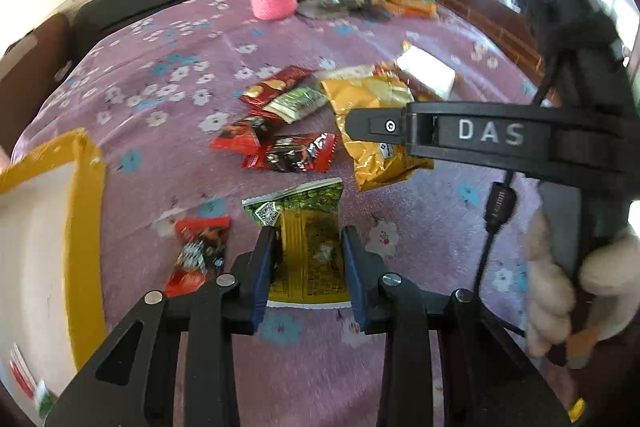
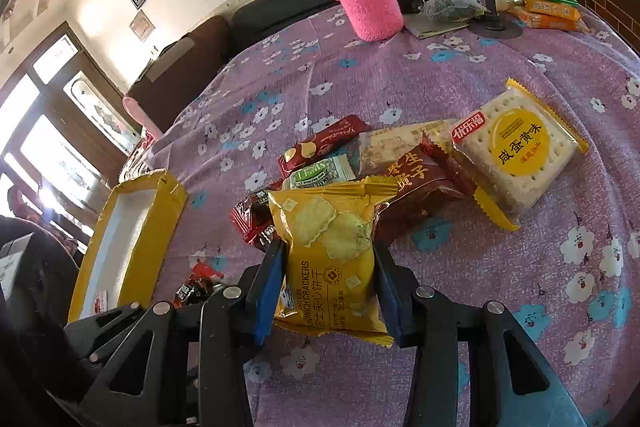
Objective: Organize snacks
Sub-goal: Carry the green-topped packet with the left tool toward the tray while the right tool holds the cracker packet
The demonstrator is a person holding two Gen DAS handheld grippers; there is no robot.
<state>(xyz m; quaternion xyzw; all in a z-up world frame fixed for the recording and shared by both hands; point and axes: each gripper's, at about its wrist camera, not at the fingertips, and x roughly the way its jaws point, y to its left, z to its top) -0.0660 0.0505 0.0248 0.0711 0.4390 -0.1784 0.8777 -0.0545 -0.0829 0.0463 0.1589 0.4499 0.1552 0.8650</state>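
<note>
In the left wrist view, the left gripper (image 1: 308,267) is seen with its jaws narrowly parted around a green and yellow foil snack packet (image 1: 308,247) lying flat on the purple flowered tabletop (image 1: 160,75); whether the pads press on it cannot be told; a yellow-rimmed white tray (image 1: 86,227) lies to the left. In the right wrist view, the right gripper (image 2: 330,287) is seen clamped on a golden cheese cracker packet (image 2: 332,255), held above the tabletop (image 2: 480,67); the tray (image 2: 170,211) lies at left.

The black tool arm (image 1: 492,135) reads "DAS". The yellow packet (image 2: 332,259) says "CHEESE SANDWICH CRACKERS". The square biscuit pack (image 2: 516,151) carries Chinese characters on a yellow circle.
</note>
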